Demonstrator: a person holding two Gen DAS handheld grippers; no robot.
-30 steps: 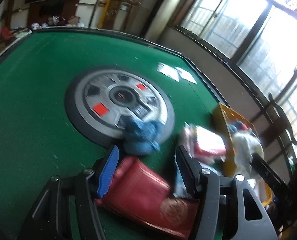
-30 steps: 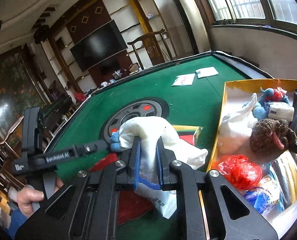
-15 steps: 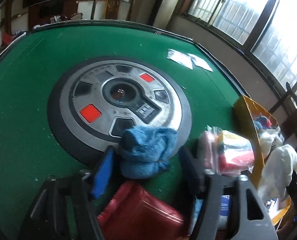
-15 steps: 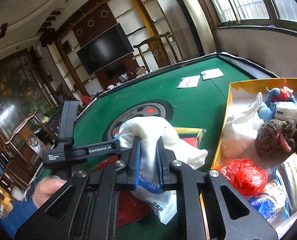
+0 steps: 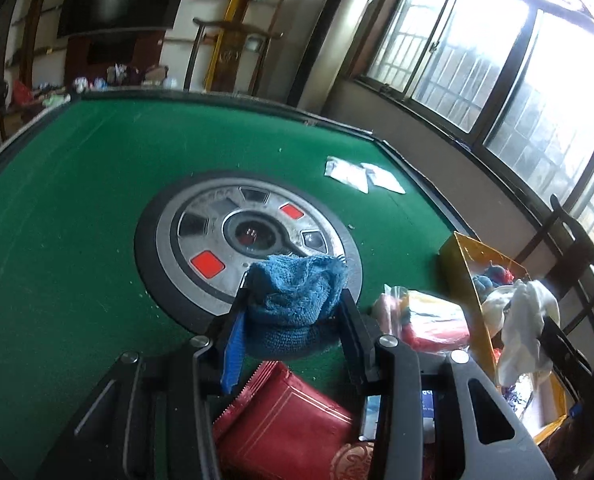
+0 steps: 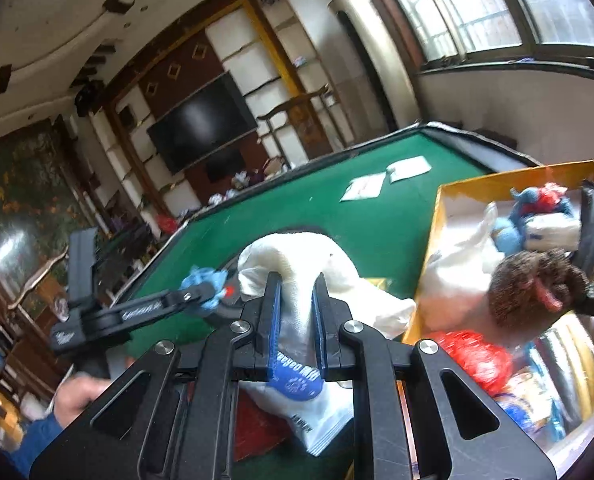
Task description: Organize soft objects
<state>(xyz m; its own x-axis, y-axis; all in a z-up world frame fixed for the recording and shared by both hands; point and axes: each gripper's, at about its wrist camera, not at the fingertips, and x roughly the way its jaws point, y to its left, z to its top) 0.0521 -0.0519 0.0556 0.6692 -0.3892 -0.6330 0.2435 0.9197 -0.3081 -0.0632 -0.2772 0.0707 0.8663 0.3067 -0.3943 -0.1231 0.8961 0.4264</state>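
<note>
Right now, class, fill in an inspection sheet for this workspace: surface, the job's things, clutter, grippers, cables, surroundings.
Surface: green felt table with a round grey centre panel.
Job's things: blue cloth between the left fingers; white cloth clamped on the right; yellow box holding soft toys and bags.
Clutter: red pouch, bagged packet, two paper slips.
Grippers: left hand-held gripper open around the blue cloth, grip not confirmed; right hand-held gripper shut on the white cloth.
Cables: nothing seen.
Surroundings: wall television, wooden chair, large windows.
</note>
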